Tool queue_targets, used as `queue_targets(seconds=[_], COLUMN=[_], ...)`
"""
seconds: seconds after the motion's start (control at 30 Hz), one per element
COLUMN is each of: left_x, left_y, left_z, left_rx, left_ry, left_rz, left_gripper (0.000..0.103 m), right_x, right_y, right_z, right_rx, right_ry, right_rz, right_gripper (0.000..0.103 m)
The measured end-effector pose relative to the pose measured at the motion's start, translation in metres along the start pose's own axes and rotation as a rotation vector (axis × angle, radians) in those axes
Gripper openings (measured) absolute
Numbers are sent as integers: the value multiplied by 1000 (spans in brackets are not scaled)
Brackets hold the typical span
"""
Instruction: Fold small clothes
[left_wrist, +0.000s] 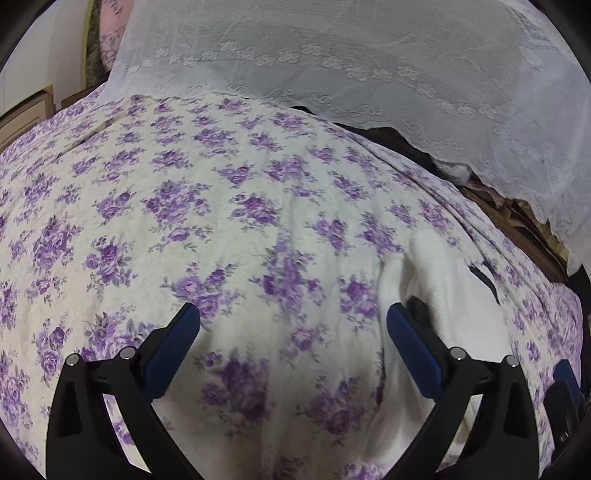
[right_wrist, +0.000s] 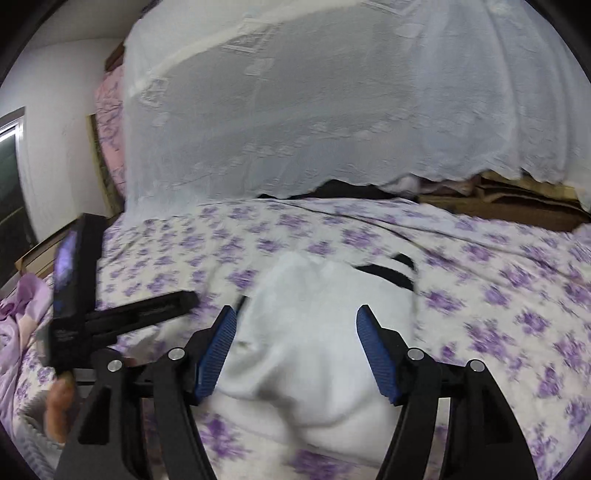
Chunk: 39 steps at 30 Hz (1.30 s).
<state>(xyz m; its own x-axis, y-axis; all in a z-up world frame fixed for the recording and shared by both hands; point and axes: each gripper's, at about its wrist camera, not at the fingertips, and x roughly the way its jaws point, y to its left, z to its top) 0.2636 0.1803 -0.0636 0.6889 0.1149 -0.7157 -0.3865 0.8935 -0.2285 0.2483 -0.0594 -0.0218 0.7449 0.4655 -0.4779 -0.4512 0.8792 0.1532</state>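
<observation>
white garment (right_wrist: 314, 332) on floral bedspread (right_wrist: 498, 295), no legible writing.

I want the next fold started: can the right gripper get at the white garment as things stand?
Probably yes: the right gripper is open, and the white garment lies on the floral bedspread right before it, nothing between.
</observation>
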Motion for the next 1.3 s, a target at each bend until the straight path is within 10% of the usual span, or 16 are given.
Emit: queue_targets(seconds=[0.17,0.43,0.67,0.9,1.3], left_x=[-4,30,4,-9,27], left_y=[-24,-28,-20,-66,-39], left_z=[-13,-30,-19,-43,-44], left_rx=[120,279,192,366,259], left_ry=[24,135,74,26,183], left_rz=[0,250,101,77,48], left_gripper=[99,99,98,98,99], right_x=[15,34,14,-9,17], right_y=[-20,33,-17,-55,-55], right_z=[-25,-64,-50,-49,-77], right_rx=[22,-209,0,31,-62], right_ry=[85,231,212,167,281], right_rz=[-11,94,251,171,26], right_gripper=[60,68,66,57,54])
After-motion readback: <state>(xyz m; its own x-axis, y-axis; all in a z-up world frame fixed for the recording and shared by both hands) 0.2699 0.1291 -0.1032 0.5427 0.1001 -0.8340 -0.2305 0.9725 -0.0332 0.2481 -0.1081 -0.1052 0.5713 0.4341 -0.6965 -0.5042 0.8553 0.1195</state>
